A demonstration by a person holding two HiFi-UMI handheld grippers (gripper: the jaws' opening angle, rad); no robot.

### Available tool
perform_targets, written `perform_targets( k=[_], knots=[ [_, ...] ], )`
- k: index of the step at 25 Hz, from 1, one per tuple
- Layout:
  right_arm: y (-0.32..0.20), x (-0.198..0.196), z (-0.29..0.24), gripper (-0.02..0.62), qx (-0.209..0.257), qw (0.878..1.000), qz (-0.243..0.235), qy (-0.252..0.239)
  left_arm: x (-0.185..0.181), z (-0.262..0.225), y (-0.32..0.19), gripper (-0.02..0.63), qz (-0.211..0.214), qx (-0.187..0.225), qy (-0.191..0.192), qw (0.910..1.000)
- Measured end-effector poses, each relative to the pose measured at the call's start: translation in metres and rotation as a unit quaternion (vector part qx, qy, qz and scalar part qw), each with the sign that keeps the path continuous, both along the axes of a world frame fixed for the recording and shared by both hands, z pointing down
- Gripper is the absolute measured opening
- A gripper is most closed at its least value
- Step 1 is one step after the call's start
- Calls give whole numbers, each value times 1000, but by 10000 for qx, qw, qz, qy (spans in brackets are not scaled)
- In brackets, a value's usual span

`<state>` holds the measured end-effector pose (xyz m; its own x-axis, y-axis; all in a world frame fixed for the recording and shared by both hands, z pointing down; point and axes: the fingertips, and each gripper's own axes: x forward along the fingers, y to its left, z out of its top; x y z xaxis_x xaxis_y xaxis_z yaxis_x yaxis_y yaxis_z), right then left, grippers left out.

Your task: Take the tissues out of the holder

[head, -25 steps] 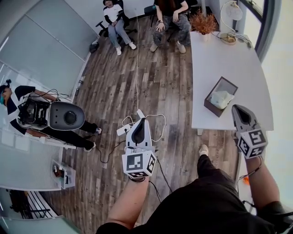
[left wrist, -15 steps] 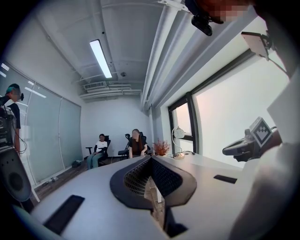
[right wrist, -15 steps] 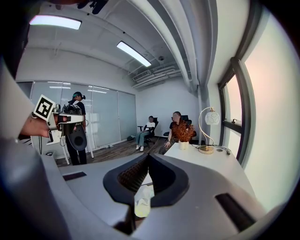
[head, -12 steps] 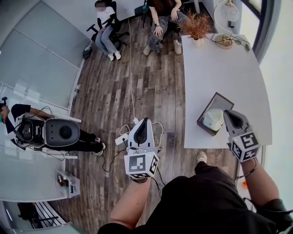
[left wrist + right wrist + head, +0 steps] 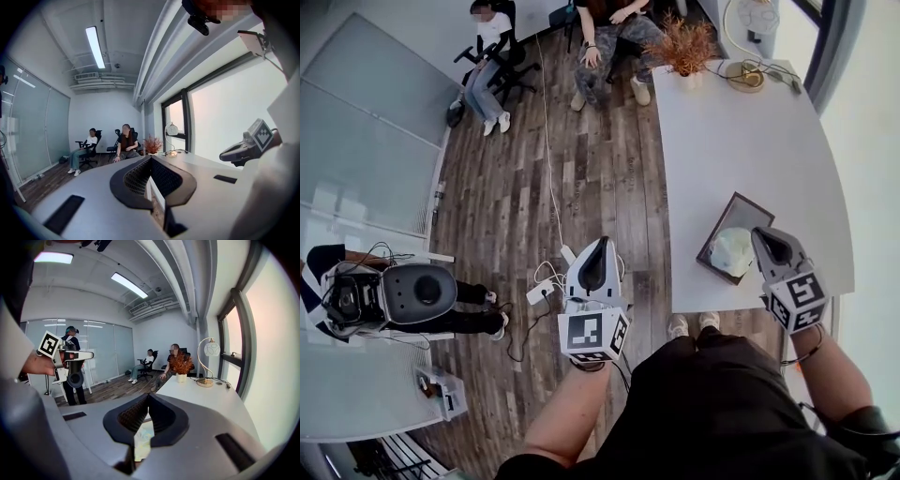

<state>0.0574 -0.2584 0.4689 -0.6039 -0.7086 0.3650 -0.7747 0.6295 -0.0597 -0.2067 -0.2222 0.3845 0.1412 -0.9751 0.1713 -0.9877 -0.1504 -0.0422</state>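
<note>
Two closed, empty grippers: right gripper tips just beside the holder, tissues just below them; left gripper well apart.

Tissues in holder at table near edge

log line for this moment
left gripper: shut, empty, over floor | right gripper: shut, empty, over holder | tissues: in holder on table
</note>
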Motion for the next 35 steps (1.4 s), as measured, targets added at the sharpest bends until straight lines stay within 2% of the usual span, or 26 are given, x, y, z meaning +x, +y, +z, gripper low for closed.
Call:
perform_targets(
  k=[9,17,21,26,33,35],
  knots=[
    [26,9,31,6,-253,9992,296,134,20,30,-27,5,627,-172,14,9979],
    [36,11,54,6,-329,9988,328,169,30,50,-28,5,824,-302,62,9961],
    [38,2,56,9,-339,9992,195,58,28,62,-29,5,878,-408,89,9953],
    [5,-35,52,108,-600,9981,-43,135,0,66,-65,5,822,-712,409,9932],
    [7,-42,92,264,-497,9971,-477,315,15,110,-72,5,842,-945,464,9909],
    [19,-42,96,275,-516,9966,-513,394,22,111,-61,5,859,-937,489,9907]
  ],
)
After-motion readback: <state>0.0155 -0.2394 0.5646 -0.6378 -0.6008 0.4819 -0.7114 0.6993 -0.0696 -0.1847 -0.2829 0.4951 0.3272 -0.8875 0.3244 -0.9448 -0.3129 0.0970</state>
